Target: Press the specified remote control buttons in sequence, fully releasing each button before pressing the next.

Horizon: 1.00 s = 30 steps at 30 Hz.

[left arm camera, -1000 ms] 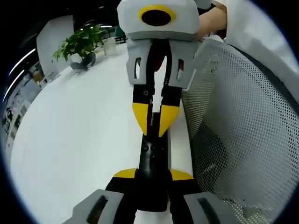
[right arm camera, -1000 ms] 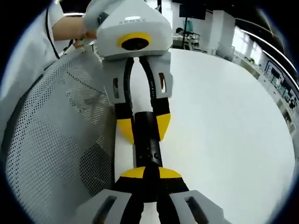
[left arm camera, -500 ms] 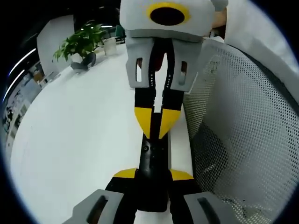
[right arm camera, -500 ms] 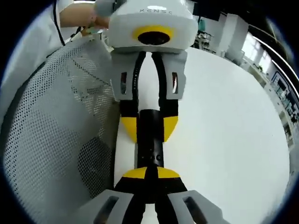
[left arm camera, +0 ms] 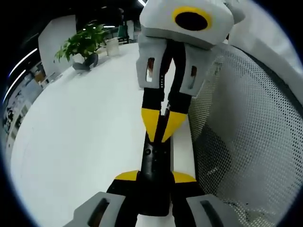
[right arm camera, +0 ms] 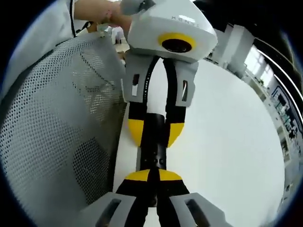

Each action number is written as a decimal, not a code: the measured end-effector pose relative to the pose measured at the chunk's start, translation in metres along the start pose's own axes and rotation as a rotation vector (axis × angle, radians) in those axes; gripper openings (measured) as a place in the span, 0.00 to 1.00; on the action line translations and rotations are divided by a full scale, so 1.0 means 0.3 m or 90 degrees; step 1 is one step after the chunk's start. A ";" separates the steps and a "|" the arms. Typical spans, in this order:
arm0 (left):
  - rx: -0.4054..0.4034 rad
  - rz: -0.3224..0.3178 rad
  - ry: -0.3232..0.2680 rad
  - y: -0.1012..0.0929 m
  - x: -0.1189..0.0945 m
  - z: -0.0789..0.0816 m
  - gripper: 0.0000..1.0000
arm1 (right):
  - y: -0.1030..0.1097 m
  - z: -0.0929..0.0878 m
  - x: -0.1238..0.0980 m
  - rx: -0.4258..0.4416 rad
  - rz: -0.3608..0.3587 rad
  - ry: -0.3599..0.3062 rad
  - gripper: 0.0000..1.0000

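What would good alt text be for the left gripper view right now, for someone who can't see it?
A black remote control is clamped between the left gripper's yellow-tipped jaws while the right gripper, jaws closed, touches its tips to the remote's far end. They sit over a white table, with a potted plant behind and a mesh chair back alongside.

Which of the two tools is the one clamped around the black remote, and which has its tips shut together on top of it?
The left tool clamps the remote by its sides. The right tool, tips shut together, presses down on the remote's top face.
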State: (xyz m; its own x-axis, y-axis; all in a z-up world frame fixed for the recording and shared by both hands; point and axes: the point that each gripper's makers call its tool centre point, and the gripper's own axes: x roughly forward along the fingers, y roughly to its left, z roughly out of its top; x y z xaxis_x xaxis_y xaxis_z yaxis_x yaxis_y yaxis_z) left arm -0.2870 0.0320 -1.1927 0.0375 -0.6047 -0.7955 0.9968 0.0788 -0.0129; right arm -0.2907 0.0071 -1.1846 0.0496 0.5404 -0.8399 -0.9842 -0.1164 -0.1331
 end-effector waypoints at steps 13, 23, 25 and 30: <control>0.000 0.000 -0.002 0.001 0.000 -0.002 0.22 | -0.008 0.001 0.010 0.097 0.040 0.073 0.00; 0.001 0.001 -0.005 0.002 0.000 -0.004 0.22 | -0.012 0.008 -0.001 0.149 0.008 -0.039 0.00; 0.004 0.002 0.000 0.003 0.001 -0.004 0.22 | -0.025 0.003 -0.006 0.180 0.005 -0.052 0.00; -0.002 0.004 -0.005 0.004 0.000 -0.004 0.22 | -0.010 0.012 -0.005 0.164 0.017 -0.043 0.00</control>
State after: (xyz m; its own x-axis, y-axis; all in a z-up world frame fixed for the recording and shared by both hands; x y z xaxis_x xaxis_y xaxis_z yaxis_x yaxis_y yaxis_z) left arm -0.2859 0.0331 -1.1933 0.0441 -0.6104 -0.7909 0.9964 0.0848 -0.0099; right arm -0.2885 0.0094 -1.1811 0.0207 0.5954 -0.8031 -0.9962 0.0802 0.0337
